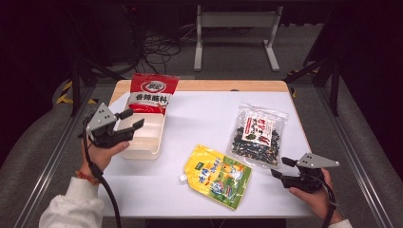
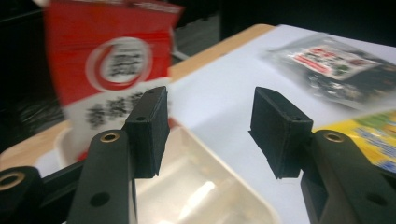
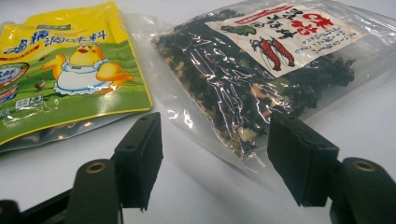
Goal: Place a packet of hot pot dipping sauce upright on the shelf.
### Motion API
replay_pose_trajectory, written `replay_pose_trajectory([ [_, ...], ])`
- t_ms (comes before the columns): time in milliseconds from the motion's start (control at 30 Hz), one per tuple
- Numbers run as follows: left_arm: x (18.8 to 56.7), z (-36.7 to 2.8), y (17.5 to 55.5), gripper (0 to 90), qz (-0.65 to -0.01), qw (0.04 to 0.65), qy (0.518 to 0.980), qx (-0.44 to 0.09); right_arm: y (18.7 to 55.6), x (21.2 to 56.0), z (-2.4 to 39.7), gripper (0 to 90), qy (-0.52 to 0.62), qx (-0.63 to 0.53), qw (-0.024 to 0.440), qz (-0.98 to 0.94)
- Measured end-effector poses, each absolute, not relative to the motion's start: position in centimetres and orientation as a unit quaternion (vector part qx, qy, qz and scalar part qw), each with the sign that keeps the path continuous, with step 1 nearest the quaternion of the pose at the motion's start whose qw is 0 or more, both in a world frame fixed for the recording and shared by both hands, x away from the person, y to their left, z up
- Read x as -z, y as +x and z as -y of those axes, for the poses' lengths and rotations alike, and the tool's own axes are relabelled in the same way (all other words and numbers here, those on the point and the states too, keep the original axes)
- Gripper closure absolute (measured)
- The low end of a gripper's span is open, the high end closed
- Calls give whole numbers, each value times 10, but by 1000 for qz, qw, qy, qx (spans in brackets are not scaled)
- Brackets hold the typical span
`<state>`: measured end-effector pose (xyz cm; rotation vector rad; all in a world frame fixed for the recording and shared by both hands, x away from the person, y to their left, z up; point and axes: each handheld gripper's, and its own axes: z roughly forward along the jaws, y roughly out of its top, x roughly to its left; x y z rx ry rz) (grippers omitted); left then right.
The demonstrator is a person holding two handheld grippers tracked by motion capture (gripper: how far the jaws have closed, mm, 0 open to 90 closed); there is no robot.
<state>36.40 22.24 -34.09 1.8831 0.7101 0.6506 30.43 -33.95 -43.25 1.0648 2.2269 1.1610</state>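
meanwhile right gripper fingers gape empty at the seaweed bag's near edge.

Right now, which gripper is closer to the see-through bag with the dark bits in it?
Right. The right gripper sits just off the near corner of the clear bag, jaws open toward it. The left gripper is across the table, over the white tray.

Red packet with white circle logo, lower half white with dark lettering. Tray cream-white. Spout pouch yellow and green, cartoon yellow chick, white cap. Clear bag of dark flakes, white label with red print. Table white, wood-tone far edge. Both gripper bodies black.
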Motion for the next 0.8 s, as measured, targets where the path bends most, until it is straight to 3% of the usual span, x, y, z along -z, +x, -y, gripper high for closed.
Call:
replay_pose_trajectory([
  [400,388,-188,301,469,-254,494,810,-188,304,430,334,459,369,-419,201,-805],
  [667,424,-161,294,462,-232,453,850,-136,313,422,344,510,390,-421,223,-788],
  [800,435,-150,296,449,-226,441,859,-126,327,421,351,475,417,-422,225,-773],
])
